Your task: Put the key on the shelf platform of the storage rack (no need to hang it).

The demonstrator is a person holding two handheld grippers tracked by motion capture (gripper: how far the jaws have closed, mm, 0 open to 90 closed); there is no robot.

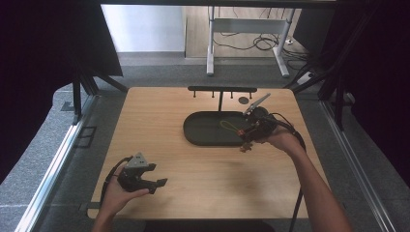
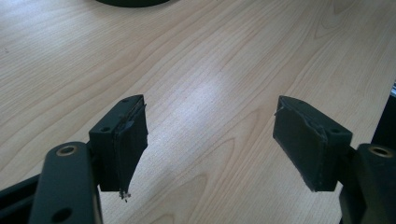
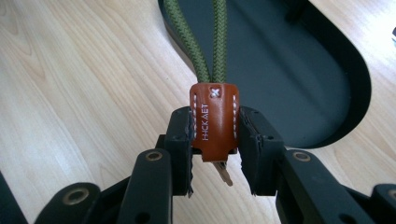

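You work on a wooden table (image 1: pixel 203 183) with a dark oval tray (image 1: pixel 203 131) lying beyond its middle, and in front of a black rack (image 1: pixel 221 90) at the far edge. Your right gripper (image 3: pixel 214 140) sits at the tray's near right end with its jaws pressed onto the sides of a brown leather tab (image 3: pixel 214 119); your left gripper (image 2: pixel 210 140) rests well apart near the table's front left, jaws spread and holding nothing. My guess is that you are lifting the keychain out of the tray or laying it in, so keep the squeeze even on both stitched edges, since the tab is narrow and could twist loose. From the tab a green cord loop (image 3: pixel 205 42) runs straight away from the jaws over the tray floor, so the long axis follows the gripper's line, loop end leading. A small metal piece (image 3: pixel 224 172) hangs below the tab toward you; what it is I cannot tell.
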